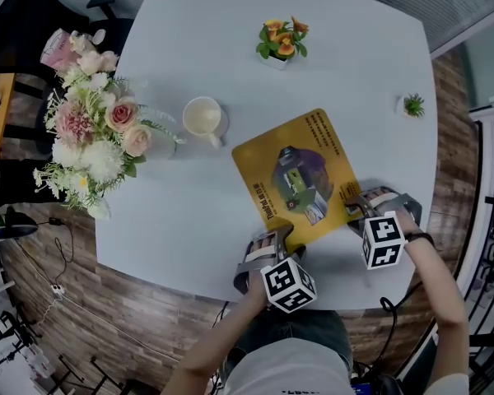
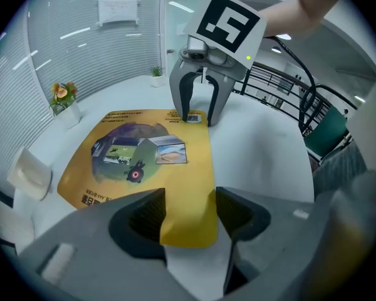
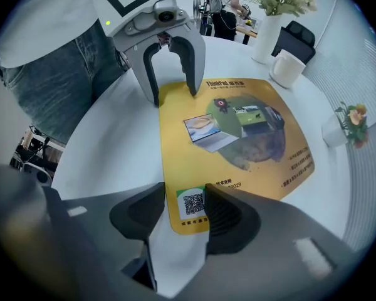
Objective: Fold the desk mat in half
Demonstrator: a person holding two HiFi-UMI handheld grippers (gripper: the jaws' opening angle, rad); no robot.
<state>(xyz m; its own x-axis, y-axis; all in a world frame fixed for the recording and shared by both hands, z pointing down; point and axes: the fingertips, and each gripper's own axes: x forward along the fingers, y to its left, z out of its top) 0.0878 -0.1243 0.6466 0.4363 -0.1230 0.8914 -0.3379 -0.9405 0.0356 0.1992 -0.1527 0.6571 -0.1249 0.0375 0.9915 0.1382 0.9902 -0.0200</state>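
- A bunch of pink and white flowers is held in a white vase at the left edge of the table.
- A small pot of orange flowers is set near the far edge. A tiny pot with a green plant is set near the right edge.
- One white cup is placed between the vase and the mat, with its handle turned toward the mat. Only a pale inside can be seen.
- The yellow desk mat is laid flat and unfolded, at a slant, by the near edge of the table and right of its middle. The cup lies just beyond the mat's far left corner.
- The left gripper is pointed down at the mat's nearest corner. Its jaws are held apart, with that corner between them and not pinched.
- The right gripper is set on the near right corner, where a code square is printed. Its jaws are also spread, and that corner is straddled rather than clamped.
- Counted: one mat, one cup, one vase, two small pots, two grippers.
- A black chair is seen past the far left corner of the table.
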